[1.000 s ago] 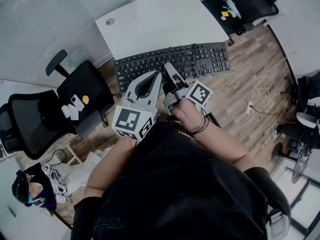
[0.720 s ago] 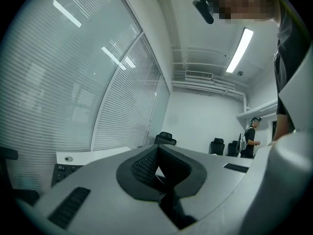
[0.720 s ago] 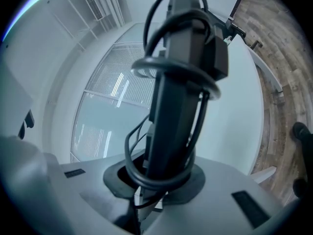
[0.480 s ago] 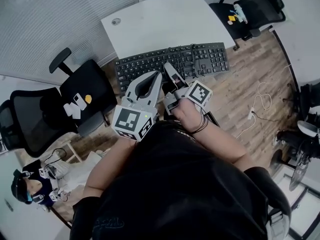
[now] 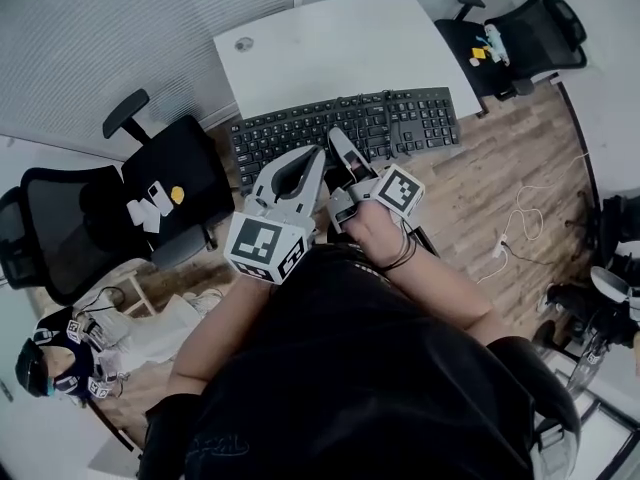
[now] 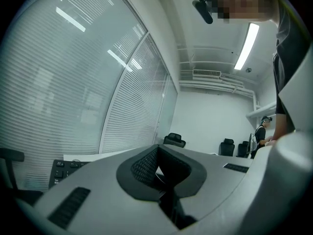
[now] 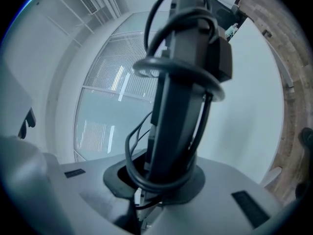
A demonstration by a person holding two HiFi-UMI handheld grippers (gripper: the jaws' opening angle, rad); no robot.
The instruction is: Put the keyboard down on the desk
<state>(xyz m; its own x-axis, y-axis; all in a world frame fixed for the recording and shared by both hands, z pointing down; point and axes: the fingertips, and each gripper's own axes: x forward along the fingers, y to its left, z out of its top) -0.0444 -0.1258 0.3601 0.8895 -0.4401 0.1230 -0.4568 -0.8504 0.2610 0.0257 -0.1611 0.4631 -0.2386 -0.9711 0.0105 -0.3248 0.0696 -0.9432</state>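
Note:
A black keyboard (image 5: 400, 123) hangs level in the air over the wood floor, just in front of the white desk (image 5: 340, 48). My right gripper (image 5: 338, 140) is shut on its near edge. In the right gripper view the keyboard (image 7: 181, 82) rises edge-on from the closed jaws (image 7: 146, 190), its black cable looped around it. My left gripper (image 5: 312, 158) sits beside the right one at the keyboard's near edge. In the left gripper view its jaws (image 6: 159, 168) are shut with nothing visible between them, and a few keys of the keyboard (image 6: 61, 169) show at the left.
Black office chairs stand left of the desk (image 5: 165, 193) (image 5: 60, 248), and another at the far right (image 5: 520, 28) carries small coloured items. A white cable (image 5: 520, 208) lies on the wood floor (image 5: 500, 158). The desk top has a round grommet (image 5: 244, 43).
The desk and chairs have drifted to the right and slightly down in the head view. Both grippers and the keyboard keep the same pose.

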